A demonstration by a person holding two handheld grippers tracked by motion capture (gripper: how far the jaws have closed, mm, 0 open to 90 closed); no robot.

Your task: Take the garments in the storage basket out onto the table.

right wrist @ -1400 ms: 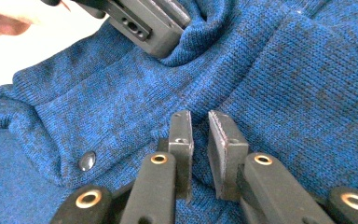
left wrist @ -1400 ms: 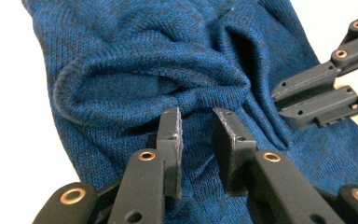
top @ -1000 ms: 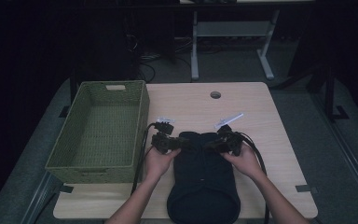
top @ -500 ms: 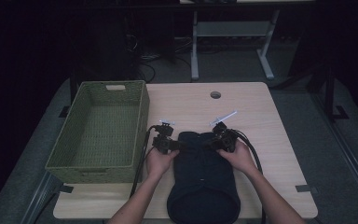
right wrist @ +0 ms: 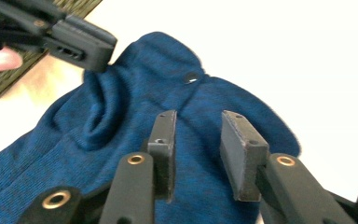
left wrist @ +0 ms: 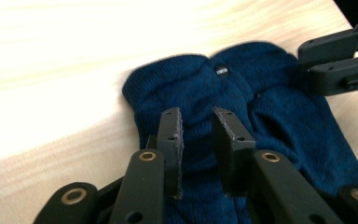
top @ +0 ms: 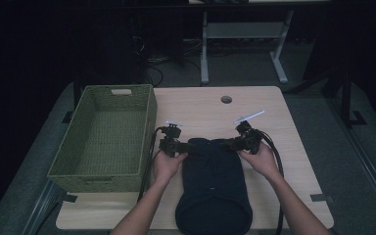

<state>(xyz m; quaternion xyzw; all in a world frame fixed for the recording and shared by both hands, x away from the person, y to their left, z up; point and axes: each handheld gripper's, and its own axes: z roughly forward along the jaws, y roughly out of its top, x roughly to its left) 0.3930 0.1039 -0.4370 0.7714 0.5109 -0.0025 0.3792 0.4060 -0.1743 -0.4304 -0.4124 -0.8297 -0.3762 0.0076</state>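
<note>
Far left sits the green woven basket (top: 103,137), empty, right by the left gripper (left wrist: 196,135), whose jaws stand narrow with a gap, hovering over the dark blue garment (top: 213,181) without pinching it. That garment lies flat mid-table, its hem hanging toward the person. The right gripper (right wrist: 199,144) has just been opening, nothing clamped between its pads. The risk looks like the knit bunching or sliding off the near edge if only one side grabs. Light wooden table (top: 196,105), dark room, a desk frame (top: 205,54) behind.
</note>
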